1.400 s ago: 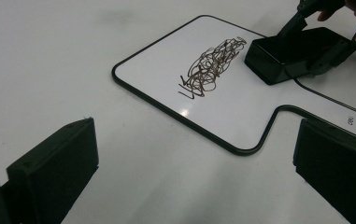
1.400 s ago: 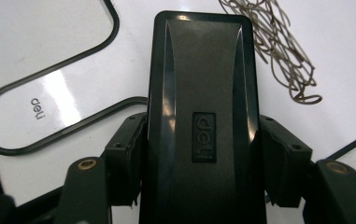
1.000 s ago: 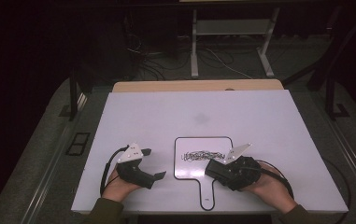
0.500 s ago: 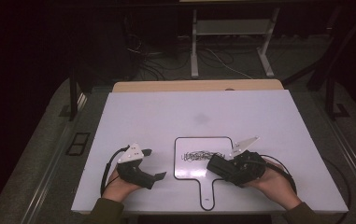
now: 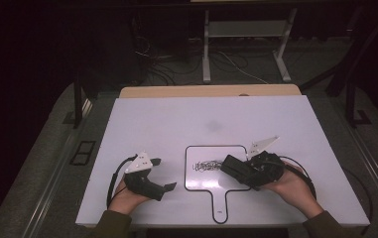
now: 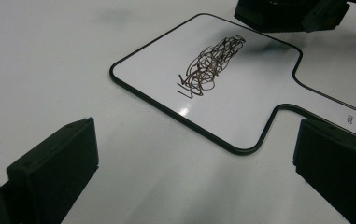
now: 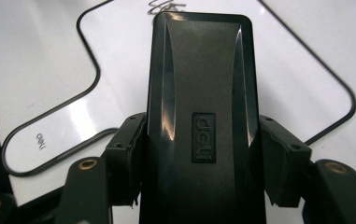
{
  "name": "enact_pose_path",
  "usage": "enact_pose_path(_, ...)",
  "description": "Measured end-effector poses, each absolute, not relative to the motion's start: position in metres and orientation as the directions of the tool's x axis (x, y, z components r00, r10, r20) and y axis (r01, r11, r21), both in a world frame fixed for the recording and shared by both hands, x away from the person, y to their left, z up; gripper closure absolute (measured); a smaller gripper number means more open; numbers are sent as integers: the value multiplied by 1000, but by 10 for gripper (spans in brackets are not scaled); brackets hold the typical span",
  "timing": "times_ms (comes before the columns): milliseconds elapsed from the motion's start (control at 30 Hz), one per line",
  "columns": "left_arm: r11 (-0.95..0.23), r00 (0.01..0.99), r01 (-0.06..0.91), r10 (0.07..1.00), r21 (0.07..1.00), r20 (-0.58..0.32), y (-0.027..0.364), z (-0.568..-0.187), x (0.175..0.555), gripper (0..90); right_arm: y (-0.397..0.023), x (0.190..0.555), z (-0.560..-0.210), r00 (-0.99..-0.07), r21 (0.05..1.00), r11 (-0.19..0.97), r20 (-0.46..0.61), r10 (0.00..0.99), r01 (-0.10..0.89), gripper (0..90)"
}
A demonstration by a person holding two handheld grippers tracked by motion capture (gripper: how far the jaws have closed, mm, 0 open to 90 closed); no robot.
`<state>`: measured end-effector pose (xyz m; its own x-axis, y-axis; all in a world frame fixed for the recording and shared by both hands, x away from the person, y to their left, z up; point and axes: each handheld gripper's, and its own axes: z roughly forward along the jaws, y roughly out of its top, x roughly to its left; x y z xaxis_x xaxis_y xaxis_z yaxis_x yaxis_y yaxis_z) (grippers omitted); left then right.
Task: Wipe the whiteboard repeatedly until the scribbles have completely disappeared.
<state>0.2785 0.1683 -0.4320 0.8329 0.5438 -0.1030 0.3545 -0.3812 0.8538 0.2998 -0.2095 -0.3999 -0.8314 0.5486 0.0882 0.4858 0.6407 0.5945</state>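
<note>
Looks like a lab or test room, not a home: a plain white table (image 5: 176,129) in the dark, with loose cables (image 5: 176,59) and a bare metal stand (image 5: 246,39) on the floor far beyond the grippers.

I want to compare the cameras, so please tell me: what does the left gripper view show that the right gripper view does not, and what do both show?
Left gripper view alone: the whole dark scribble on the small white paddle-shaped board with a black rim, and the open left gripper, its jaws wide apart above the white table.

Right gripper view alone: the right gripper clamped on the black rectangular eraser, whose embossed brand mark is readable.

Both share: the board, the table, part of the scribble, and the eraser.
</note>
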Motion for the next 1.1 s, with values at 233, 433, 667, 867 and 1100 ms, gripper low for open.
enact_pose_path(233,-384,836,351,540,854,-101,169,-433,279,0,-206,311,-397,-830,607,634,80,552,480,383)
enact_pose_path(433,-376,835,354,540,856,-108,169,-433,279,0,-204,319,-397,-824,607,629,79,561,486,383)
enact_pose_path(667,-375,833,352,544,858,-104,168,-432,277,0,-197,332,-400,-823,606,634,62,565,481,383)
enact_pose_path(867,-380,834,351,542,856,-101,168,-432,278,0,-191,346,-406,-820,595,640,57,569,486,383)
enact_pose_path(1100,-374,832,352,544,858,-104,169,-432,278,0,-184,357,-419,-819,567,663,37,572,489,382)
